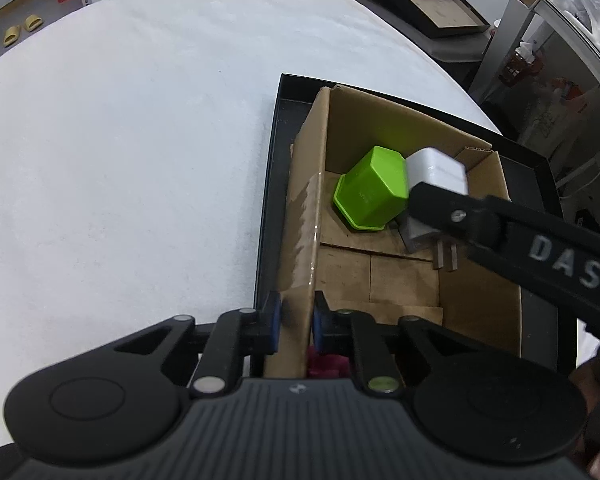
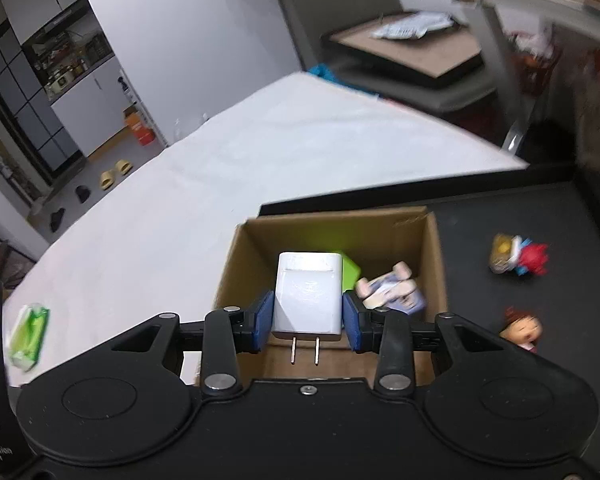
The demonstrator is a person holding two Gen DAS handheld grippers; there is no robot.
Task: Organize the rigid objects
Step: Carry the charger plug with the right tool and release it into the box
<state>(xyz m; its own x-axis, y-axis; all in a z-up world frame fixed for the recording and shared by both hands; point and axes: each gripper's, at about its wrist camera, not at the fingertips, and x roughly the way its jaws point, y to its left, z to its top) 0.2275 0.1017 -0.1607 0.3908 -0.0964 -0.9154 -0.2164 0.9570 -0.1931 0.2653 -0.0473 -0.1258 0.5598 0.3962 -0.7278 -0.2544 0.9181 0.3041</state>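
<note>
- The right gripper (image 2: 305,325) hangs over an open cardboard box (image 2: 434,264), its blue-padded fingers (image 2: 261,322) set slightly apart on either side of a white wall charger (image 2: 307,296). From the right wrist view a thin gap shows on each side, so I cannot tell whether the pads are pressing the charger or have just let go.
- The left gripper (image 1: 296,322) has its fingers closed on the box's near left wall, steadying it; the box sits in a shallow black tray (image 1: 268,184) on a white-covered bench (image 1: 120,140).
- Risk: if the grip is loose, the charger could slip and land prongs-first or tumble onto the green hexagonal container (image 1: 370,190) lying tilted just beside it.
- Risk: the container and a small blue-and-white toy figure (image 2: 392,290) already crowd the box's far end, so the charger may come to rest propped at an angle rather than flat.
- Risk: a sideways nudge from the right gripper could drag the light box, which is likely why the left holds the wall.
- The charger is a smooth, glossy white block with rounded edges and two flat metal prongs (image 2: 305,350) pointing back toward the camera. It looks hard and slippery.
- Two more toy figures (image 2: 518,258) lie on the tray outside the box, and a green packet (image 2: 28,336) lies on the bench.
</note>
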